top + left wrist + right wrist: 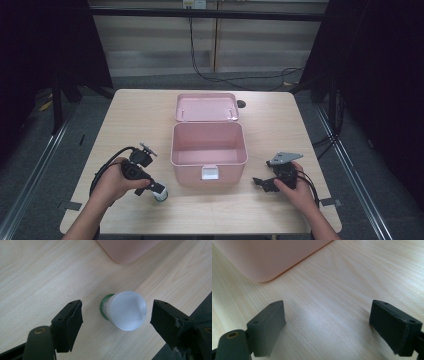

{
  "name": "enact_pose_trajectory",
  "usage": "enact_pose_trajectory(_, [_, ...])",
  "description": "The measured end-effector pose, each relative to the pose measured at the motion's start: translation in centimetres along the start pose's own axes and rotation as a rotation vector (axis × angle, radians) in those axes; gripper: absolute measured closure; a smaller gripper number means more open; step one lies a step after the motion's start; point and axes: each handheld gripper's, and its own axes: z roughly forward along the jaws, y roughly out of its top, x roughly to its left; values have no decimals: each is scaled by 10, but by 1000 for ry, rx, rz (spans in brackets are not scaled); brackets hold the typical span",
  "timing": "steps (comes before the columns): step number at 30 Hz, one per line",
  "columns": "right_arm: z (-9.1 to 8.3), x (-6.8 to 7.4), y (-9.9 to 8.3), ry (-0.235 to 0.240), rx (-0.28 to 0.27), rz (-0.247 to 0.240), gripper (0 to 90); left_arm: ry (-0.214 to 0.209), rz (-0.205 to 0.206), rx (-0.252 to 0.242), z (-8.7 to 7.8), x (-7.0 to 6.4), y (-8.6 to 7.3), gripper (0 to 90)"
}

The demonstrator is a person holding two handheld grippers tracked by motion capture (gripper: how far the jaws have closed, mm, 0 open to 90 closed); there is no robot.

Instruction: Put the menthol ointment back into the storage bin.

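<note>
A small frosted white bottle (126, 310) with a green base (103, 307) stands on the wooden table (135, 115) near its front left, also seen from above as bottle (160, 193). My left gripper (116, 323) hovers over it, open, with a jaw on either side and not touching. An open pink box (208, 150) with its lid (206, 106) folded back sits mid-table. My right gripper (260, 183) is open, low over bare wood to the right of the box; its jaws frame the box's corner (262, 262).
Cables trail from both grippers toward the table's front edge. A dark round mark (241, 104) lies beside the lid. Black cables run across the floor behind the table, and metal rails flank both sides.
</note>
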Motion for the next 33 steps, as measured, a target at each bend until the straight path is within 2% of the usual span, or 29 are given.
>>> enact_pose_trajectory(1, [0,0,0,1,0,1,125,-3,-10,-10,2,-1,0,248])
enact_pose_trajectory(3, [0,0,0,0,0,0,125,-1,1,3,3,-1,0,248])
enact_pose_trajectory(9, [0,0,0,0,0,0,125,-16,-15,8,13,-2,-1,247])
enact_pose_trajectory(13, [0,0,0,0,0,0,125,-12,-9,18,17,-3,-1,247])
enact_pose_trajectory(17, [0,0,0,0,0,0,125,-26,-10,23,21,-3,-2,248])
enact_pose_trajectory(21, [0,0,0,0,0,0,125,-14,-19,28,27,-2,-4,255])
enact_pose_trajectory(25, [0,0,0,0,0,0,125,-3,-23,41,34,-2,-5,277])
enact_pose_trajectory(33, [0,0,0,0,0,0,125,-10,-17,54,40,-5,-7,388])
